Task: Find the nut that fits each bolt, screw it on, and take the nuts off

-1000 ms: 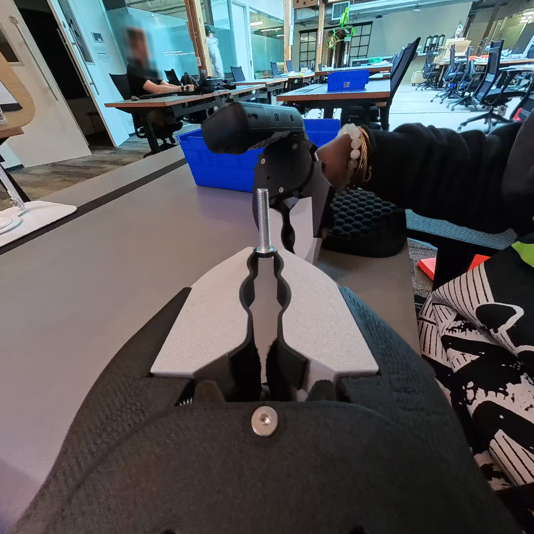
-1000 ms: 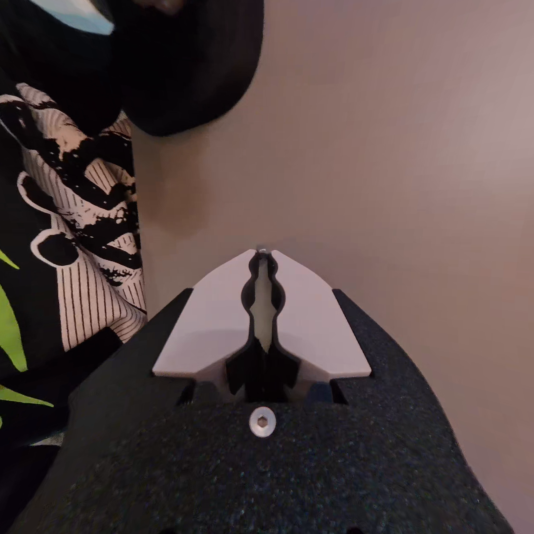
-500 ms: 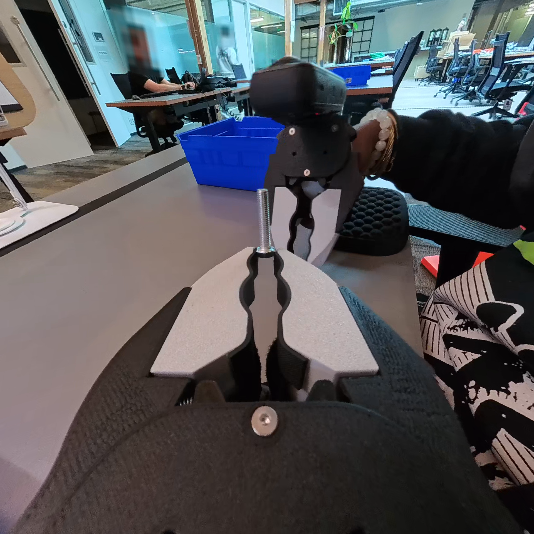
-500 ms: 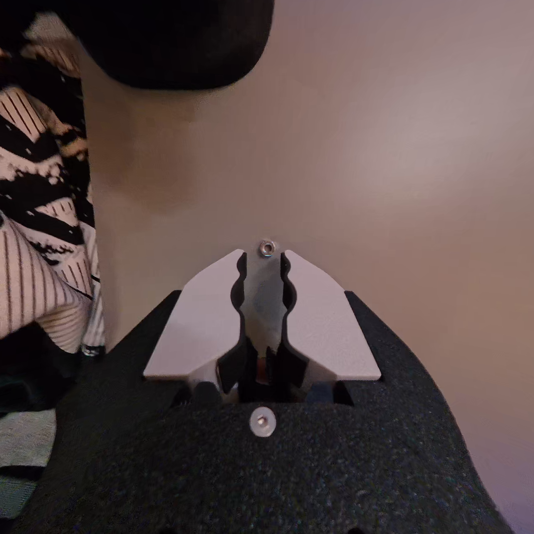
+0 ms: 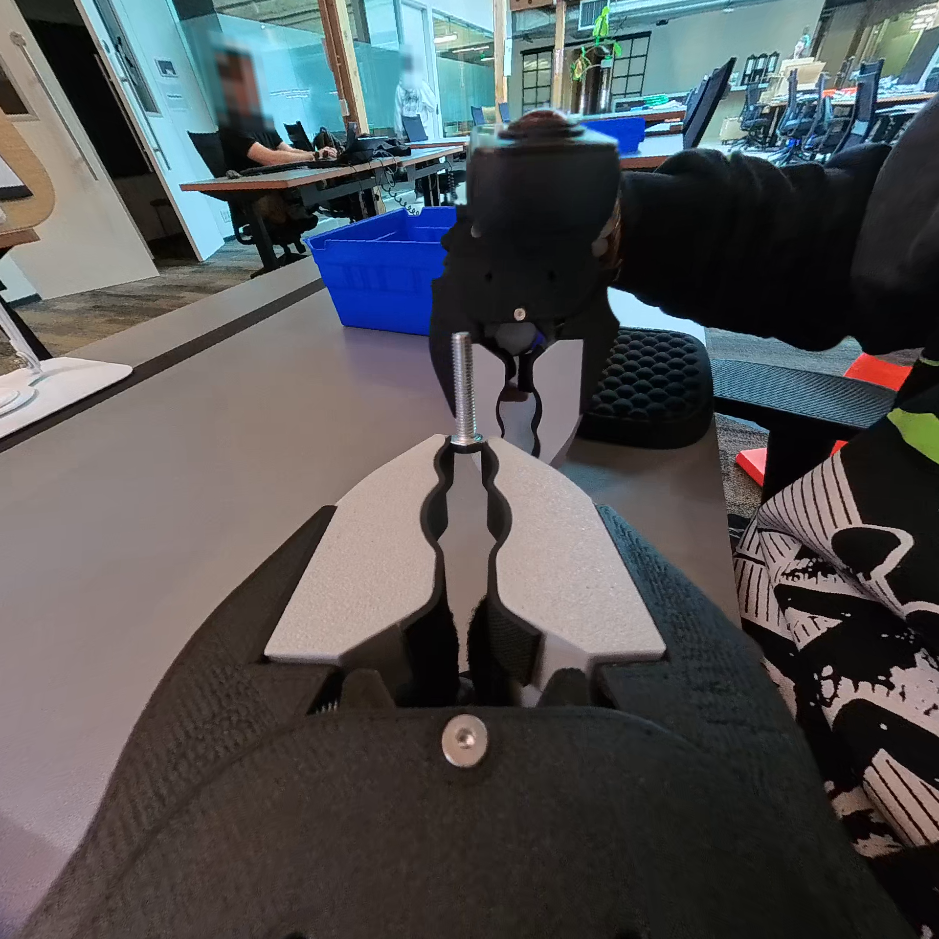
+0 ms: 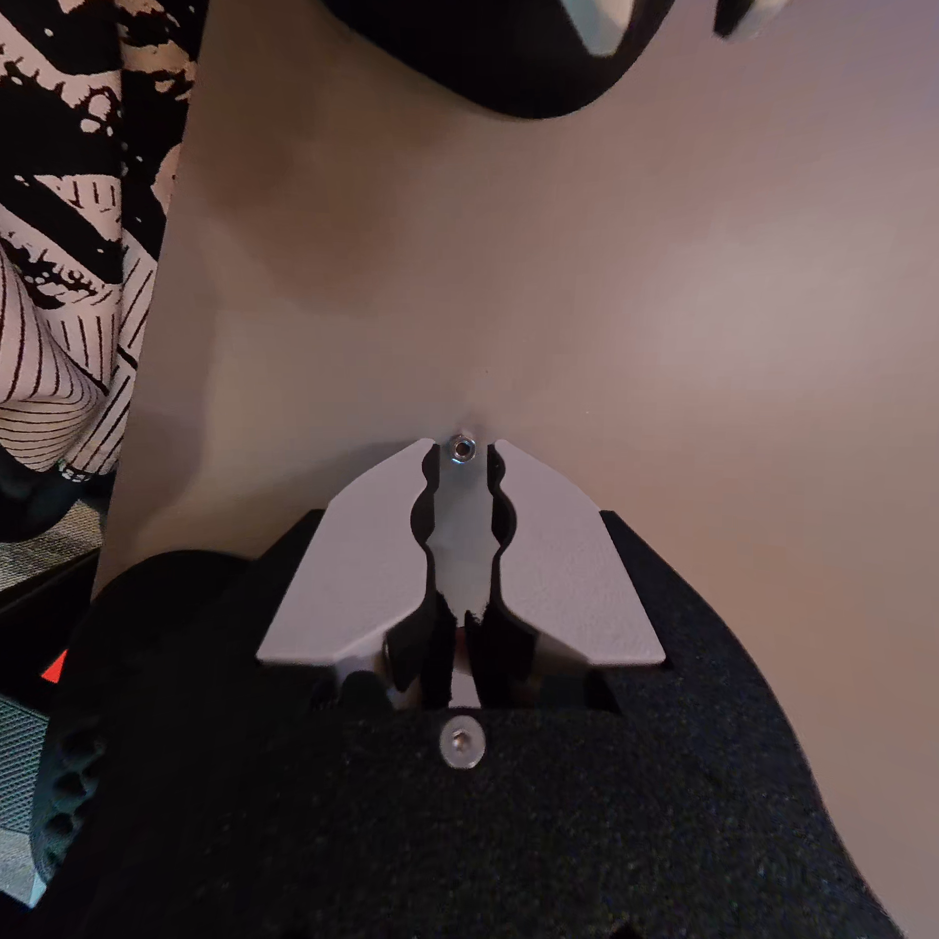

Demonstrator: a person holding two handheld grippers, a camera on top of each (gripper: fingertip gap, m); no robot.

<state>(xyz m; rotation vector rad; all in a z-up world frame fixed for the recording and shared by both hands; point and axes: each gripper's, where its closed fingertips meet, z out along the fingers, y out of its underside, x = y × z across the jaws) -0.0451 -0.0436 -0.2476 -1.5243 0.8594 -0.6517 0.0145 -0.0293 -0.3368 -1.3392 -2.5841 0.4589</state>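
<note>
The left tongs (image 5: 467,447) are pinching the head end of a silver bolt (image 5: 462,391), whose threaded shaft stands upright out of the tips. Just beyond the bolt, the right tongs (image 5: 518,421) point down at the grey surface (image 5: 203,482) with their fingers spread apart and nothing gripped; a black sleeve (image 5: 737,244) reaches to them from the bolt's right.

In the right wrist view the right tongs (image 6: 462,449) look straight down at the surface (image 6: 660,305), and a small silver nut (image 6: 461,449) lies flat there, hole upward, in the gap between the two tips. Neither fingertip appears to touch it.

Behind the bolt, farther along the surface, stands a blue bin (image 5: 376,274). To the bolt's right, beyond the right tongs, rests a black honeycomb-textured cushion (image 5: 645,386). Nearer than the bolt on the right is black-and-white patterned clothing (image 5: 838,584). Far behind the bolt to the left, a person sits at a desk (image 5: 305,175) in an open office.
</note>
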